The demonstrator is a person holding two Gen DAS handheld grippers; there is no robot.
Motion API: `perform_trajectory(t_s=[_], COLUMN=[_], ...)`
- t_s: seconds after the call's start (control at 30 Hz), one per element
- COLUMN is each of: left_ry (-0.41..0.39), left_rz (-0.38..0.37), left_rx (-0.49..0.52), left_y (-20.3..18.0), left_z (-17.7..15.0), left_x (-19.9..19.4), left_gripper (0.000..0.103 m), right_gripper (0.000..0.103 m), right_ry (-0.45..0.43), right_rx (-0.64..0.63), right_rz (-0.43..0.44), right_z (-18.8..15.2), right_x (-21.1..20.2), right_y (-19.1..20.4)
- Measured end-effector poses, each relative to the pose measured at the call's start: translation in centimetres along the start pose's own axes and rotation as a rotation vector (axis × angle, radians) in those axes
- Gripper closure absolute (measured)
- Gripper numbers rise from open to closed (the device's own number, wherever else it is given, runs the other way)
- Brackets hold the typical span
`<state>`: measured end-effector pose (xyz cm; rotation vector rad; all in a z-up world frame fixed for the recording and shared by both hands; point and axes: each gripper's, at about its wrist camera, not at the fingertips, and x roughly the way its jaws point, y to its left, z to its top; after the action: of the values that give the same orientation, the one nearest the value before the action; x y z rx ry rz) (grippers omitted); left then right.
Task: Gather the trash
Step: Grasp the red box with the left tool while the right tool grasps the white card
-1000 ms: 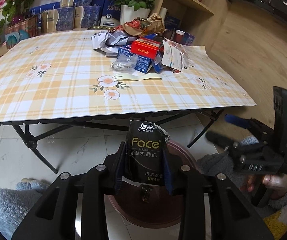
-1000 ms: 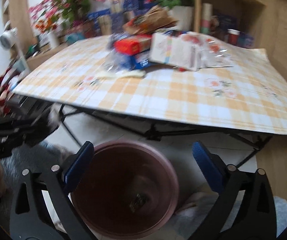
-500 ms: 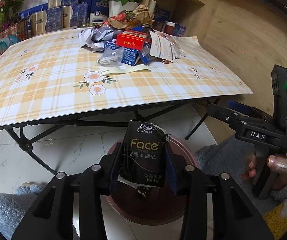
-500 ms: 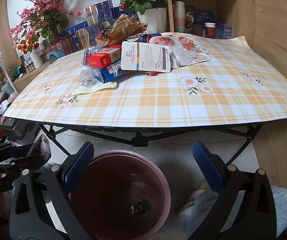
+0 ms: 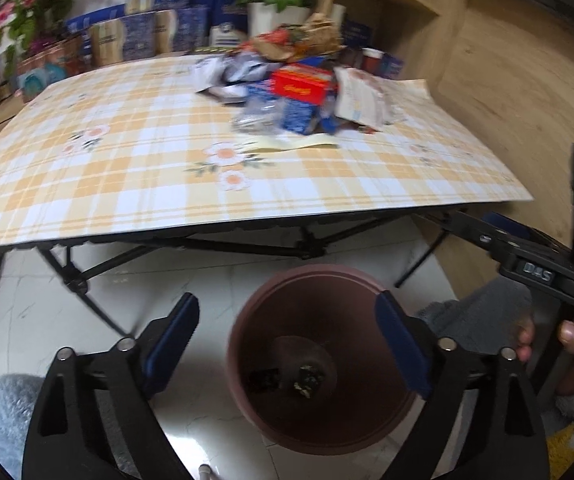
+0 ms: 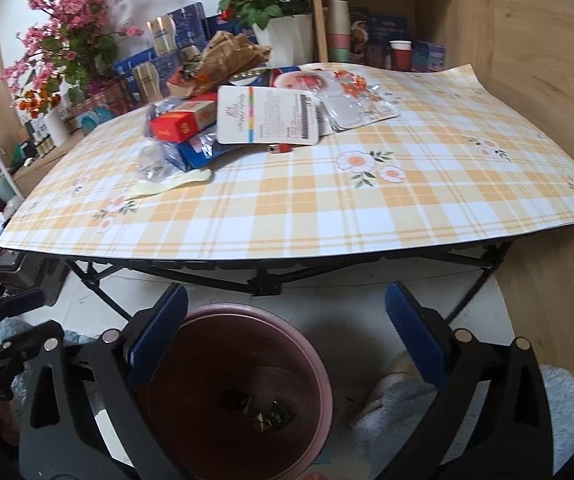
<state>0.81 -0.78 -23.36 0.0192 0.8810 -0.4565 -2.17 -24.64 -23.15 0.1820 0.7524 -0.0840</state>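
Blue-padded fingers [image 5: 175,336] of the left gripper [image 5: 287,340] stand spread wide with nothing between them, poised above the brown bin [image 5: 319,360] on the pale tiled floor [image 5: 47,300]; in the left wrist view the bin sits at about five o'clock from frame centre, its rim reaching between the two pads. Inside it, a dark packet [image 5: 263,378] and a small crumpled scrap [image 5: 307,378] lie on the bottom, just beside each other. The right gripper [image 6: 287,328] is likewise spread and holds nothing, hanging over the same bin, which in the right wrist view lies at six o'clock with its near rim hidden behind the left finger. The remaining trash pile [image 6: 239,112] rests on the checked tablecloth [image 6: 367,208] of the folding table [image 6: 263,280], toward twelve o'clock: a red box [image 6: 175,126] on top of blue packets [image 6: 195,150], a white printed card [image 6: 267,116] leaning across them, a brown paper bag [image 6: 227,60] behind, clear blister packaging [image 6: 351,100] at one o'clock, and a pale yellow strip [image 6: 171,184] lying flat at the pile's near edge. A small red lighter-like item [image 6: 281,148] lies just beside the card. The left wrist view is motion-blurred, so the pile's details are soft there.
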Motion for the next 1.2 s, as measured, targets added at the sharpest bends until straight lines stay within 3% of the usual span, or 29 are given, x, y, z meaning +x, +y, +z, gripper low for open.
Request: perform_trajectory(t_s=[0.17, 0.57, 0.8, 0.97, 1.1, 1.2], left_ry=[0.017, -0.007, -0.054, -0.034, -0.049, -0.065], left_rz=[0.056, 0.058, 0.040, 0.047, 0.047, 0.034], left_rx=[-0.069, -0.118, -0.190, -0.200, -0.149, -0.085], left_y=[1.4, 2.3, 3.7, 4.3, 3.5, 2.3], left_z=[0.1, 0.3, 1.4, 3.8, 7.1, 10.4], left_x=[0.3, -0.3, -1.0, -0.2, 0.5, 1.5], left_gripper=[0.010, 0.007, 0.007, 0.007, 0.007, 0.007], right_gripper=[0.006, 0.006, 0.006, 0.006, 0.006, 0.006], right_ry=[-0.010, -0.020, -0.116, -0.139, -0.110, -0.099], right_rx=[-0.003, -0.010, 0.036, 0.069, 0.038, -0.061], right_rz=[-0.002, 0.053, 0.038, 0.036, 0.061, -0.038], right_z=[0.1, 0.5, 3.1, 5.1, 7.0, 8.1], right_x=[-0.1, 0.1, -1.3, -0.5, 1.1, 2.2], right_y=[-0.1, -0.2, -2.5, -4.8, -5.3, -4.4])
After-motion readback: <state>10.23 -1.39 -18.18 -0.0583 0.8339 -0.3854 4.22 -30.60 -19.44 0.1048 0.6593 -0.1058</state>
